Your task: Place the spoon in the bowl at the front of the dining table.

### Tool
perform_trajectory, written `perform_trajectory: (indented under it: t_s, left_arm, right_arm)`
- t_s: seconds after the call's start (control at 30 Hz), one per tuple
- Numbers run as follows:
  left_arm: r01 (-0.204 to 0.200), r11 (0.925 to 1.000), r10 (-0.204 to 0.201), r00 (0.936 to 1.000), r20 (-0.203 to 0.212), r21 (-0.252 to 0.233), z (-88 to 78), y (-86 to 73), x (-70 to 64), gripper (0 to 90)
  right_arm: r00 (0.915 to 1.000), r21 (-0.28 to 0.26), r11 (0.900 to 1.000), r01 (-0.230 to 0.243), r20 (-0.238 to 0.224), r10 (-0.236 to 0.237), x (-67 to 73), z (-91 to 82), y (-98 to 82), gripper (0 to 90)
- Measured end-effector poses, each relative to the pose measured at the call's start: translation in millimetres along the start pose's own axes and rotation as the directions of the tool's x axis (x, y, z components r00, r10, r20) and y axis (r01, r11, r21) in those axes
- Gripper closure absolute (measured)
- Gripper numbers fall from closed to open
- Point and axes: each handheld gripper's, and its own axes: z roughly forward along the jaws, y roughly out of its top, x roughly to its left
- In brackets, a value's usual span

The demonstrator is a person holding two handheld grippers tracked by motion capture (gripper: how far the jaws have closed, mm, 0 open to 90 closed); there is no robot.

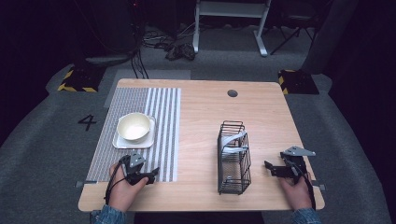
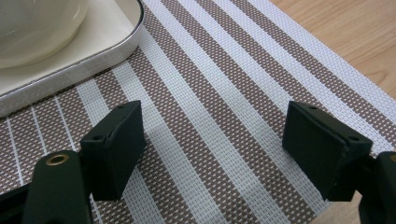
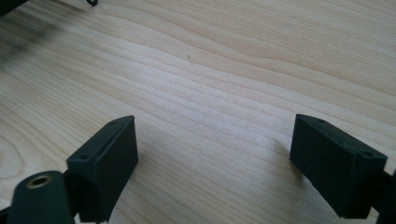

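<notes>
Now the left gripper (image 1: 150,176) rests low at the near left, on the near edge of the striped mat (image 1: 161,135), jaws spread wide with nothing between them, and the bowl (image 1: 133,126) sits on its square plate (image 1: 118,142) just beyond, farther up the mat. Over at the near right, the right gripper (image 1: 270,166) lies on bare table (image 1: 201,112), jaws released too, just right of the wire rack (image 1: 233,158), which holds a pale dish.

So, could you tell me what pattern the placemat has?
The placemat has brown and white woven stripes, clearest in the left gripper view.
</notes>
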Motion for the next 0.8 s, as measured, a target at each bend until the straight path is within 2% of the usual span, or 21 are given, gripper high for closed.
perform_trajectory:
  t_s: [0.8]
  left_arm:
    - [0.001, 1.0, -0.001, 1.0, -0.007, 0.0, -0.1, 0.0, -0.7, 20.8]
  right_arm:
    - [1.0, 0.0, 1.0, -0.001, 0.001, 0.001, 1.3, -0.6, -0.6, 14.9]
